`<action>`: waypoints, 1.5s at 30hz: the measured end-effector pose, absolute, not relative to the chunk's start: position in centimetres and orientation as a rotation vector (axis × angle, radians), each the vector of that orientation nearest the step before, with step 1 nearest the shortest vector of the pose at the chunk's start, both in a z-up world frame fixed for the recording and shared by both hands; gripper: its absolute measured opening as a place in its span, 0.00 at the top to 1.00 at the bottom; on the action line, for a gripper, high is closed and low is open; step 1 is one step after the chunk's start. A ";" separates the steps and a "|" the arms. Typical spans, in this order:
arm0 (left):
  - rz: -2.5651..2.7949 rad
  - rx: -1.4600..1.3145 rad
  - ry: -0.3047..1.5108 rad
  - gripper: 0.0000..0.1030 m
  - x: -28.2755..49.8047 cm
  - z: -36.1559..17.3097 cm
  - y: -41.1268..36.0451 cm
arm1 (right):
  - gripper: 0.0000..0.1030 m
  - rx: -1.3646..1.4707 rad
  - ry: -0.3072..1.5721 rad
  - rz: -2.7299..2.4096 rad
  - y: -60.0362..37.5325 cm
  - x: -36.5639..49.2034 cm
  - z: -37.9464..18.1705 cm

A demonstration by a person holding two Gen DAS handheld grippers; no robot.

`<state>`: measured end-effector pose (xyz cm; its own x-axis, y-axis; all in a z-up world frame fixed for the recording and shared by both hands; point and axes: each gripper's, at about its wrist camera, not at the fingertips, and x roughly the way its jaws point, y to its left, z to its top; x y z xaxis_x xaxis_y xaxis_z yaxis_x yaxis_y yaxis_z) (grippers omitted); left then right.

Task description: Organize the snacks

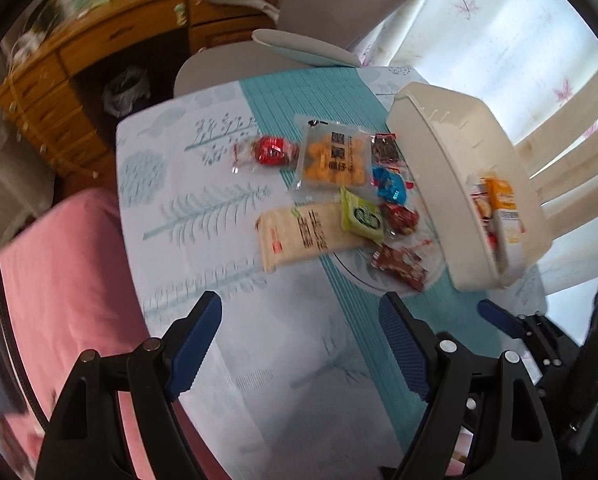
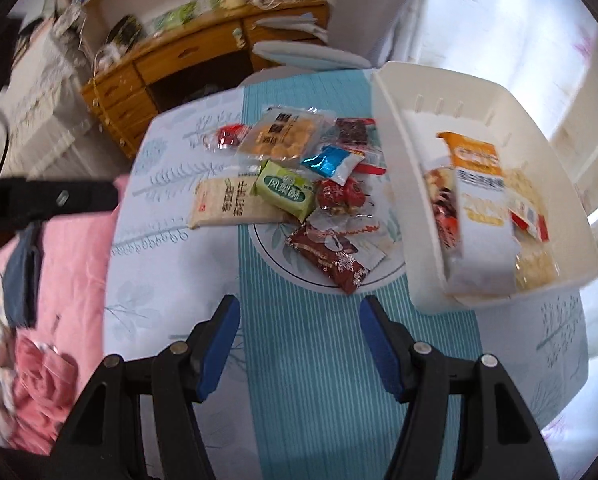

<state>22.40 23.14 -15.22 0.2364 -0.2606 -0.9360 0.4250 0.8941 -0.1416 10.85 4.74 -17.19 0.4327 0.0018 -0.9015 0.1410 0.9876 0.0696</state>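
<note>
Several snack packs lie on the table beside a white plastic bin (image 1: 427, 160) (image 2: 395, 128). They include a beige pack (image 1: 303, 236) (image 2: 223, 204), a green pack (image 1: 361, 216) (image 2: 285, 190), an orange biscuit pack (image 1: 335, 158) (image 2: 283, 136), a blue pack (image 2: 331, 160) and a dark red pack (image 2: 331, 256). The bin holds an orange-and-white pack (image 2: 479, 208) and other snacks. My left gripper (image 1: 299, 340) is open and empty above the table, short of the snacks. My right gripper (image 2: 299, 340) is open and empty, short of the dark red pack; one of its fingertips (image 1: 499, 316) shows in the left wrist view.
A round plate (image 2: 383, 276) lies under some of the snacks. A pink bed cover (image 1: 59, 280) (image 2: 71, 248) lies to the left of the table. A grey chair (image 1: 299, 44) and a wooden desk (image 2: 171, 64) stand beyond the table. Curtains hang at the right.
</note>
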 end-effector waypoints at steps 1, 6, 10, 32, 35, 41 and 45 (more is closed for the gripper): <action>-0.478 0.174 1.242 0.23 22.7 -15.7 22.8 | 0.39 0.125 1.128 -0.090 4.9 11.1 -17.5; -0.523 0.300 1.182 0.23 24.5 -18.1 20.6 | 0.39 0.068 1.159 -0.063 5.3 12.4 -19.5; -0.580 0.358 1.152 0.23 25.9 -19.7 19.2 | 0.39 0.018 1.157 -0.044 5.5 13.2 -20.7; -0.683 0.530 1.279 0.23 29.6 -27.2 13.7 | 0.39 -0.081 1.190 -0.010 4.8 15.7 -25.4; -0.688 0.515 1.280 0.20 30.5 -27.4 13.3 | 0.38 -0.090 1.196 -0.011 4.6 16.1 -25.8; -0.714 0.525 1.271 0.16 31.4 -27.9 12.7 | 0.35 -0.103 1.192 0.006 4.7 16.6 -25.8; -0.750 0.491 1.294 0.15 32.5 -28.5 13.0 | 0.30 -0.103 1.193 0.024 4.9 17.4 -26.0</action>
